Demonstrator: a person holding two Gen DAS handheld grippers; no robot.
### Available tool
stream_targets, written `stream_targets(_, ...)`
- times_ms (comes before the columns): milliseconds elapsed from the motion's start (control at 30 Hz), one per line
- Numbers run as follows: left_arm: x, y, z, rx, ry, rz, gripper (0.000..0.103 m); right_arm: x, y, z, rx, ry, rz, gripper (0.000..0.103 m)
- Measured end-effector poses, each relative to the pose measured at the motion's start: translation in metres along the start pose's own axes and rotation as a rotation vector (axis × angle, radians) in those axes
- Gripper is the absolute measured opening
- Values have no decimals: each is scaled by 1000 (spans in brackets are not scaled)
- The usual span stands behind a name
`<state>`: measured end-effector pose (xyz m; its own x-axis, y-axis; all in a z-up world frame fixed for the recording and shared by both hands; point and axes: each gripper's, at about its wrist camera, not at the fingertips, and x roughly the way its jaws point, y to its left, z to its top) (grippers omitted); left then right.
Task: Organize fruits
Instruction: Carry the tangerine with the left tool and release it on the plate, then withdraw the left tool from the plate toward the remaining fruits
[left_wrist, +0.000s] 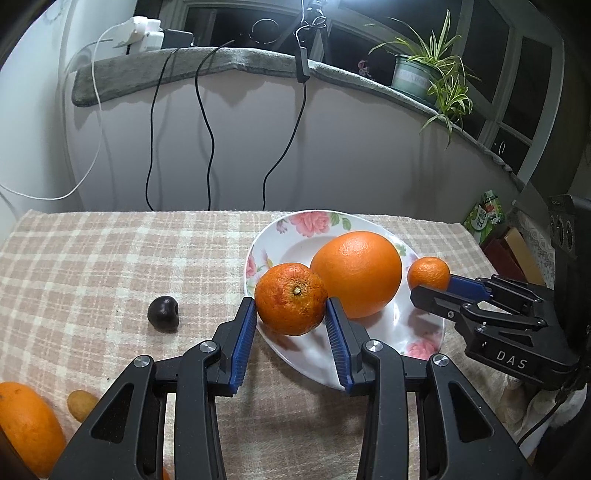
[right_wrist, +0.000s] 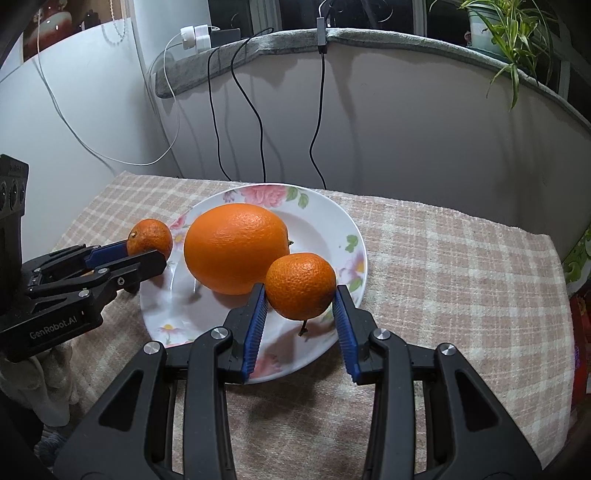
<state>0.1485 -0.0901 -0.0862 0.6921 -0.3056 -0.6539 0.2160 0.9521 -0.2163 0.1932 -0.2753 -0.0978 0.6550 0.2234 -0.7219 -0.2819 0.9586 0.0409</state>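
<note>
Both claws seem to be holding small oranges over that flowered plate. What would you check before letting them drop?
1. Left gripper clamped on its mandarin: ok.
2. Right gripper clamped on its mandarin: ok.
3. Both fruits over the plate: ok.
4. Free plate space beside the big orange: ok, though tight.
5. Mandarins already touching the plate: cannot tell.
6. All fruit gathered: not ok; a dark fruit sits on the cloth.
</note>
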Motion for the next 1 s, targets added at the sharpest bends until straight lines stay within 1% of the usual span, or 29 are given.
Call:
stream_targets(33,0,0,0,0,-1,1,38,0,0,0,-2,-4,-7,38)
stream_targets(67,-1,0,0,0,-1,2,42,0,1,0,-5,-2,-13,39)
stream_targets(100,-1,0,0,0,-3,2,45,0,2,0,-8,-1,-17,42)
stream_targets(133,-3,0,0,1,-9,3,48,0,2,0,-9,-4,-18,47)
stream_targets(167,-4,0,1,3,-13,2,49,-2,2,0,-9,-11,-22,60)
stream_targets(200,-6,-1,2,6,-17,2,50,-4,3,0,-10,-22,-27,69)
stream_targets(233,-7,-1,2,9,-20,4,50,-6,3,1,-12,-34,-31,70)
stream_targets(433,-13,-2,1,16,-36,11,50,-17,5,2,-7,-57,-28,71)
stream_targets(733,-37,-4,-2,17,-78,23,50,-38,11,0,-1,-88,-22,72)
stream_targets(800,-44,-5,-4,19,-88,26,53,-44,15,-1,-3,-101,-21,77)
stream_targets(867,-51,-5,-6,21,-100,32,55,-49,18,-1,-4,-110,-17,81)
stream_targets(933,-59,-5,-9,22,-111,37,55,-53,22,-2,-6,-119,-9,82)
stream_targets(1000,-68,-4,-11,21,-122,43,58,-57,27,-3,-8,-125,-8,87)
